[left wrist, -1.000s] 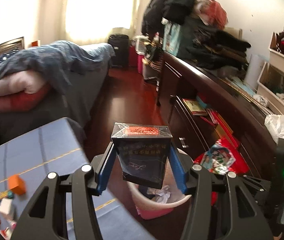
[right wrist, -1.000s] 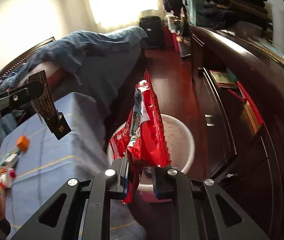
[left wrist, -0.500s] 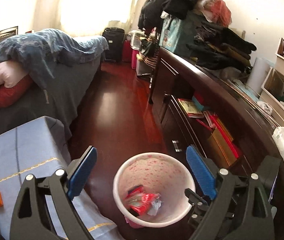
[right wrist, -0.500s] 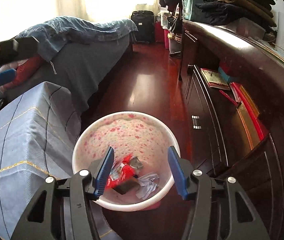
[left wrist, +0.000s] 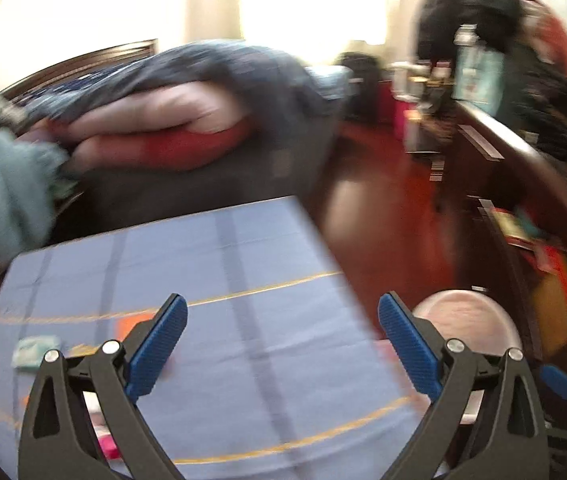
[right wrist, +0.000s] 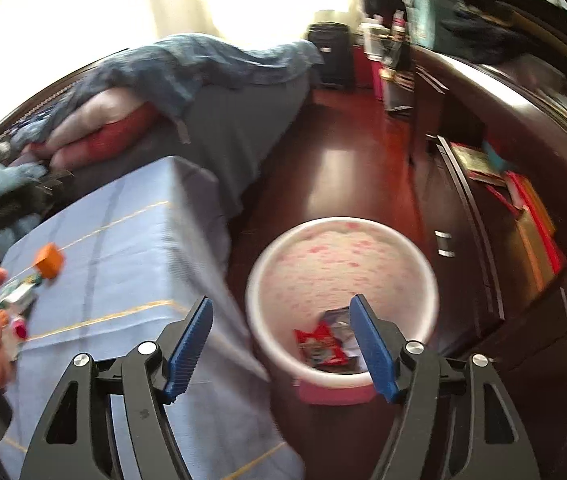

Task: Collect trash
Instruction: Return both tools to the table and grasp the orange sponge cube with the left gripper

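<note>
My left tongs [left wrist: 279, 340] are opening, empty, over the blue table [left wrist: 243, 248], seeking more litter. My right tongs [right wrist: 281, 340] are opening, empty, above the bin [right wrist: 423, 264] holding wrappers [right wrist: 319, 346].

Motion-blurred small items [left wrist: 35, 350] on the blue tablecloth [left wrist: 243, 280], bin [left wrist: 471, 316] partly hidden, clutter smeared

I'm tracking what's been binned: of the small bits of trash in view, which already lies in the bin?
The red snack wrapper, inside the pink bin; the others lie on the blue cloth.
</note>
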{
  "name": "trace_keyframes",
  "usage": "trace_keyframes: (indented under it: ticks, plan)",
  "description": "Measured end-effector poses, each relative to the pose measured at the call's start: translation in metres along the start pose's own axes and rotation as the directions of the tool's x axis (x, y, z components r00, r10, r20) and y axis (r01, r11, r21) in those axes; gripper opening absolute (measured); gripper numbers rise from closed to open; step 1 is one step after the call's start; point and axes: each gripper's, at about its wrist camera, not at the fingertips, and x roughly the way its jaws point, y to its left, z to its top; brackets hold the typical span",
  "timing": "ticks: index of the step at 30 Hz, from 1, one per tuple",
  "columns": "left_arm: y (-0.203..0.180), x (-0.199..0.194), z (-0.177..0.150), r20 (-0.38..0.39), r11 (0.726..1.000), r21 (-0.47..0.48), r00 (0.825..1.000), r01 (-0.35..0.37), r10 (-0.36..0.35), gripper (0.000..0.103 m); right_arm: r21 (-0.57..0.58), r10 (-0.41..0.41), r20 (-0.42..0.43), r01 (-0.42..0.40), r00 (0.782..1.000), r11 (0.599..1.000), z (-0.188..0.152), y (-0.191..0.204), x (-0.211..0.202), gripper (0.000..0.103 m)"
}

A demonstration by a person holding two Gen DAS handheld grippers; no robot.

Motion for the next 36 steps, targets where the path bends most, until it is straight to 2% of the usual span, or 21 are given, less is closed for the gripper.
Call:
trace_keyframes:
  ticks: [2, 5, 9, 12, 13, 15, 16, 17, 20, 29, 34, 36]
  plan:
    - [0.025, 0.014, -0.002, -0.045, 0.997, -0.038, 0.997, -0.069, 0.068, 0.097, -0.039, 0.033, 0.008, -0.033, 0.999, 0.999, 0.001, 0.020, -0.005, 0.073]
    - [0.058, 0.038, -0.005, -0.111, 0.988, -0.090, 0.987, -0.124, 0.113, 0.097, -0.083, 0.071, 0.010, -0.070, 0.997, 0.994, 0.001, 0.041, -0.010, 0.074]
    - [0.083, 0.068, -0.007, -0.173, 0.982, -0.132, 0.979, -0.132, 0.108, 0.093, -0.150, 0.118, 0.012, -0.115, 0.993, 0.982, 0.000, 0.073, -0.018, 0.074]
    - [0.088, 0.082, -0.009, -0.213, 0.985, -0.135, 0.974, -0.103, 0.073, 0.076, -0.187, 0.136, 0.008, -0.132, 0.991, 0.974, -0.003, 0.090, -0.021, 0.075]
    - [0.089, 0.084, -0.009, -0.216, 0.985, -0.130, 0.973, -0.110, 0.080, 0.072, -0.194, 0.141, 0.005, -0.137, 0.990, 0.971, -0.004, 0.094, -0.021, 0.075]
    - [0.089, 0.088, -0.011, -0.208, 0.983, -0.099, 0.969, -0.154, 0.131, 0.052, -0.208, 0.151, -0.003, -0.148, 0.989, 0.967, -0.006, 0.102, -0.022, 0.075]
    - [0.091, 0.089, -0.011, -0.210, 0.983, -0.098, 0.969, -0.153, 0.129, 0.048, -0.213, 0.154, -0.006, -0.152, 0.988, 0.965, -0.007, 0.105, -0.022, 0.075]
    - [0.092, 0.088, -0.012, -0.215, 0.984, -0.108, 0.970, -0.141, 0.116, 0.036, -0.218, 0.156, -0.011, -0.155, 0.988, 0.964, -0.008, 0.109, -0.021, 0.075]
    - [0.101, 0.082, -0.014, -0.212, 0.983, -0.145, 0.974, -0.111, 0.078, 0.036, -0.232, 0.170, -0.030, -0.172, 0.985, 0.957, -0.010, 0.125, -0.018, 0.075]
    - [0.143, 0.024, -0.011, -0.112, 0.979, -0.164, 0.988, -0.125, 0.107, 0.036, -0.267, 0.242, -0.092, -0.258, 0.966, 0.928, -0.023, 0.177, -0.010, 0.075]
    - [0.182, -0.010, -0.016, -0.070, 0.970, -0.184, 0.987, -0.157, 0.147, 0.036, -0.282, 0.309, -0.148, -0.340, 0.940, 0.897, -0.033, 0.213, -0.002, 0.075]
    - [0.201, -0.023, -0.020, -0.060, 0.963, -0.199, 0.983, -0.181, 0.173, 0.036, -0.269, 0.349, -0.172, -0.385, 0.921, 0.883, -0.035, 0.228, 0.005, 0.075]
